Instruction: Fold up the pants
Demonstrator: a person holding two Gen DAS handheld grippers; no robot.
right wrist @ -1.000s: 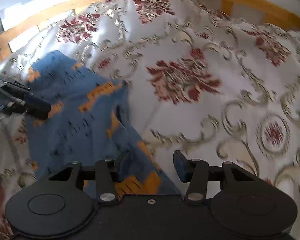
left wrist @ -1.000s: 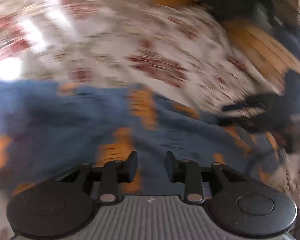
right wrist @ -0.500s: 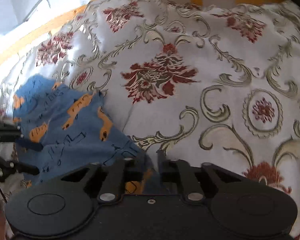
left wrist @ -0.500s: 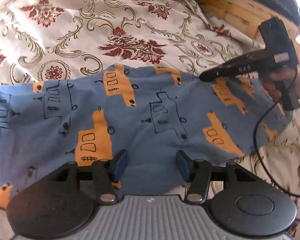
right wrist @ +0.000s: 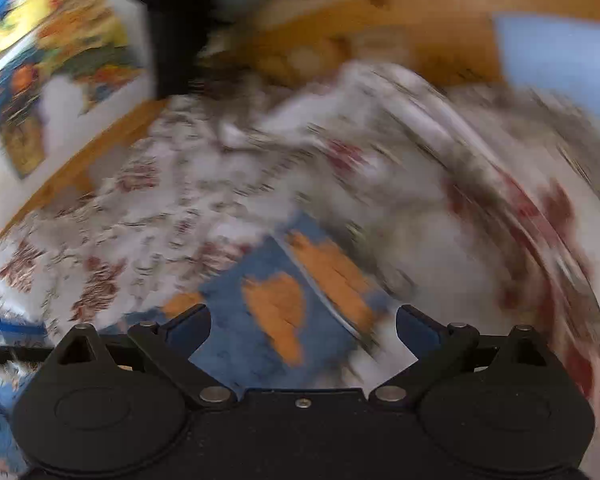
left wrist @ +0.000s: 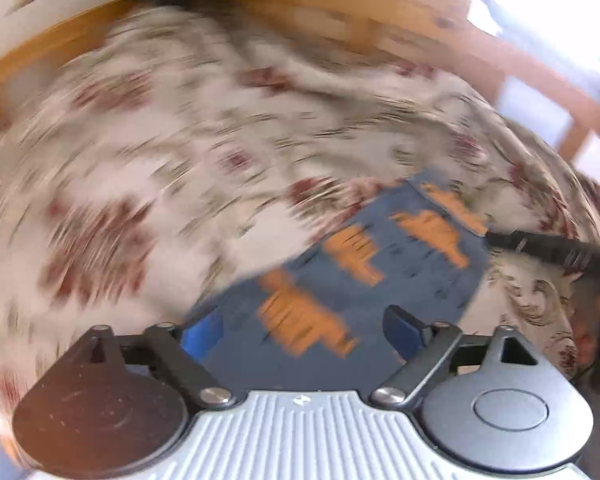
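Both of my tongs are spread wide and hold nothing. The left tongs hang just above the near part of the pants, and the right tongs hang over another stretch of the same cloth, so I judge that I am between grips rather than in a fold. Both views are smeared by motion, so fine detail is lost.

The pants lie on the bed, on the patterned bedspread. In the left wrist view they run as a compact blue slab from the near middle away to the right. The right tongs' dark body pokes in at the far right corner of the cloth. In the right wrist view a straight edge crosses the blue fabric, with one layer seeming to lie over another, so I take it at least one fold is in. How many remain I cannot tell; the final tidy-up and perhaps another halving look to be left.

The fabric is soft, thin-looking knit or cotton, blue with blocky orange shapes. The bedspread is pale with dark red flowers and scrolls, rumpled in ridges. A wooden bed frame curves along the far side.
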